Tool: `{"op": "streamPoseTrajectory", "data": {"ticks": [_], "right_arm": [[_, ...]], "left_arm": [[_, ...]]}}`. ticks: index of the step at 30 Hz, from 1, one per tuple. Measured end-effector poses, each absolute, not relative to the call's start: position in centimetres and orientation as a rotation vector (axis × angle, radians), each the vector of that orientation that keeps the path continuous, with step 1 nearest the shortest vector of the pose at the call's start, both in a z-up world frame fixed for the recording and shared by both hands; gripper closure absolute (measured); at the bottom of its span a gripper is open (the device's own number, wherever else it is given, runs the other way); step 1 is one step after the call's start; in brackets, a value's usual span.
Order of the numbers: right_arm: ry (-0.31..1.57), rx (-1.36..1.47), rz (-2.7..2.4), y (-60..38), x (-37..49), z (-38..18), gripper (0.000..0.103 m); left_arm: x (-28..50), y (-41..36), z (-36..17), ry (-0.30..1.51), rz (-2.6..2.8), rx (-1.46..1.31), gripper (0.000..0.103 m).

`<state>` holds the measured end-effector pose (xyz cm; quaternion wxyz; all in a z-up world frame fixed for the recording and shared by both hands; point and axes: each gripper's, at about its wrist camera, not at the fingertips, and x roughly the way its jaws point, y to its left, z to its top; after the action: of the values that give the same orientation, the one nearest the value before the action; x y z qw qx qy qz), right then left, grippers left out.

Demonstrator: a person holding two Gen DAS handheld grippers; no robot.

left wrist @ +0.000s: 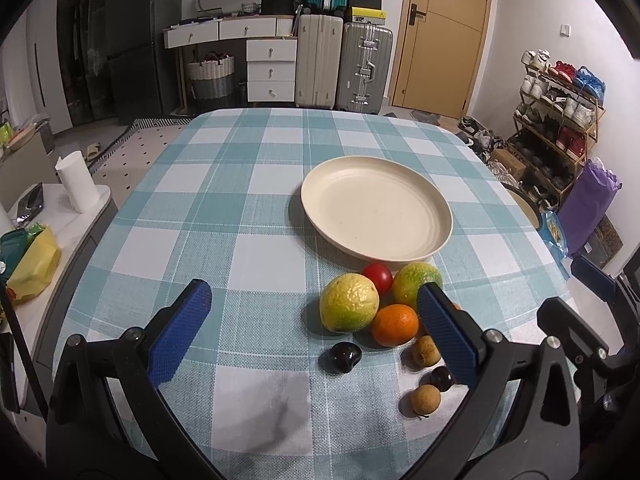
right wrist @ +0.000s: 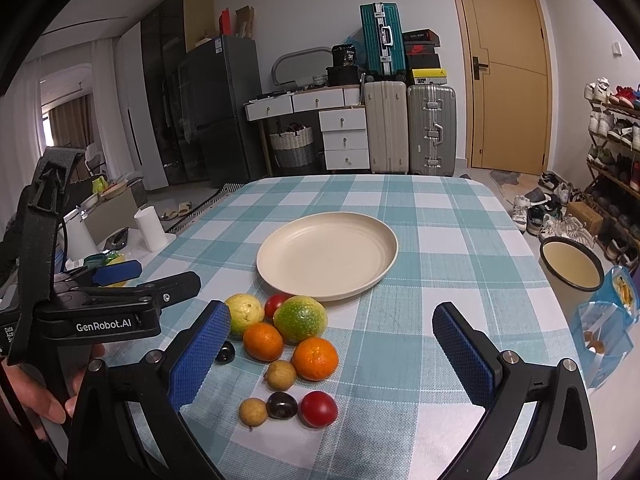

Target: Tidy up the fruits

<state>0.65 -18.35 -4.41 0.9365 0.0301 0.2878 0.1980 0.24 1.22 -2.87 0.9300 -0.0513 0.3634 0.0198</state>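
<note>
Checked tablecloth (right wrist: 420, 220): mixed fruits (right wrist: 288, 344) clustered beside cream plate (right wrist: 326, 258).

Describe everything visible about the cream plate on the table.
The cream plate is round and shallow, with a raised rim and faint concentric rings inside; it looks like matte plastic or ceramic. It is empty and sits flat on the checked tablecloth, near the table's middle. The fruit cluster lies just in front of its near edge; whether any fruit touches the rim cannot be told.
</note>
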Motion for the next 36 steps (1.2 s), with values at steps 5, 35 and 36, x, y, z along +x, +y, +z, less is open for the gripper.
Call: {"op": "streamPoseTrajectory", "data": {"ticks": [5,35,36], "right_arm": [[0.589,0.049,0.402,-18.4,1.0,-4.9,0.0],[0.647,0.113,0.448,-18.4,7.3,-8.9,0.0],[0.649,0.114,0.448,-18.4,7.6,-9.0,0.0]], "left_arm": [[1.2,1.8,-3.9,0.777,0.026,-0.134,0.001],[9.8,4.3,-11.8,1.04,-0.309,-0.41,0.04],[10.0,4.4,-11.9,1.045,-0.329,-0.42,0.048]]}}
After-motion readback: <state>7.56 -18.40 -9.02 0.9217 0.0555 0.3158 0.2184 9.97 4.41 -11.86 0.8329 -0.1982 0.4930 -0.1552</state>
